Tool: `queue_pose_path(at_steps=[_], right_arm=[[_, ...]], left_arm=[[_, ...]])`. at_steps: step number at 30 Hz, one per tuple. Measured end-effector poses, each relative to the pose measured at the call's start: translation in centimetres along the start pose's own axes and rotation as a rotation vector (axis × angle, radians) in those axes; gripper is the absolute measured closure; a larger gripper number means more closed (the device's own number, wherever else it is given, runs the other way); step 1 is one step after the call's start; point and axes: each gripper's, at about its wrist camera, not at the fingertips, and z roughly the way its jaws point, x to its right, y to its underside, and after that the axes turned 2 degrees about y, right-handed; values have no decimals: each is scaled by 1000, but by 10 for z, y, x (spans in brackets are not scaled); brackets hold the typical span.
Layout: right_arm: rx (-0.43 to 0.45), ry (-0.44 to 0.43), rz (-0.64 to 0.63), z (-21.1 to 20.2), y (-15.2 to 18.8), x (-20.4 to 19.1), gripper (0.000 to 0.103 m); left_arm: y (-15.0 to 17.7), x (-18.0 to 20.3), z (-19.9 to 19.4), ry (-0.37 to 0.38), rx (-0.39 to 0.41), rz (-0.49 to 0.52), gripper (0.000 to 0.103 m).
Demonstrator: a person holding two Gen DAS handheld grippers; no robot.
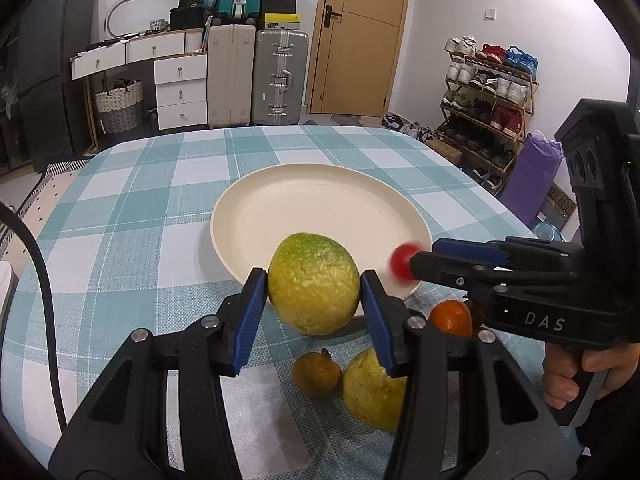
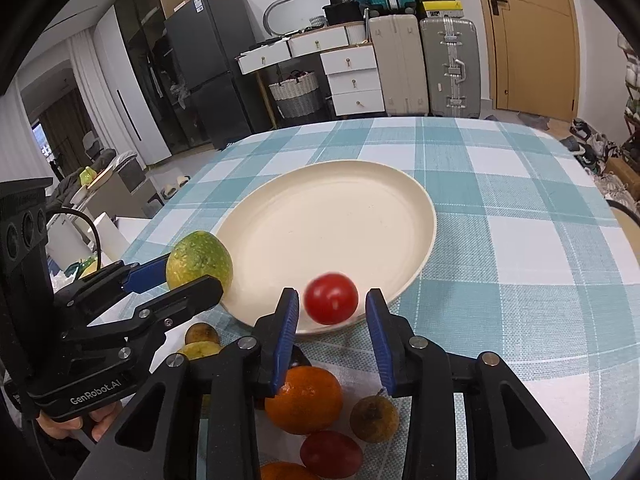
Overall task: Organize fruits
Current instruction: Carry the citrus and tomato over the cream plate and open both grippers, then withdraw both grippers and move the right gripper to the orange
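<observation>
Right wrist view: the round cream plate on the teal-and-white checked tablecloth holds no settled fruit. The small glossy red tomato, blurred, sits over its near rim between my right gripper's blue ribbed pads, which stand spread with gaps on both sides, gripping nothing. My left gripper reaches level toward the plate's near edge, its pads pressed on either side of the large oval yellow-green fruit with rough, netted skin. Near me on the cloth lie a smooth orange, a dull brown fruit and a dark red one.
</observation>
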Motion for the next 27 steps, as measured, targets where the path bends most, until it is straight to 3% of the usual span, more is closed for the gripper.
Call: queue_pose_path(at_steps=[6, 8, 10, 15, 18, 21, 27], right_arm=[[39, 13, 2, -17, 6, 1, 53], [53, 30, 8, -25, 9, 3, 41], [59, 37, 14, -32, 12, 6, 27], [61, 38, 31, -48, 23, 15, 11], [79, 47, 41, -59, 30, 17, 2], [86, 46, 48, -68, 36, 20, 0], [44, 31, 37, -75, 48, 17, 0]], left_arm=[[0, -1, -2, -7, 10, -2, 57], [1, -1, -4, -15, 11, -5, 57], [2, -3, -6, -21, 15, -12, 48], [6, -5, -21, -33, 30, -33, 17], [10, -1, -33, -48, 33, -17, 15], [17, 3, -48, -72, 44, -15, 0], [28, 9, -74, -79, 55, -7, 0]])
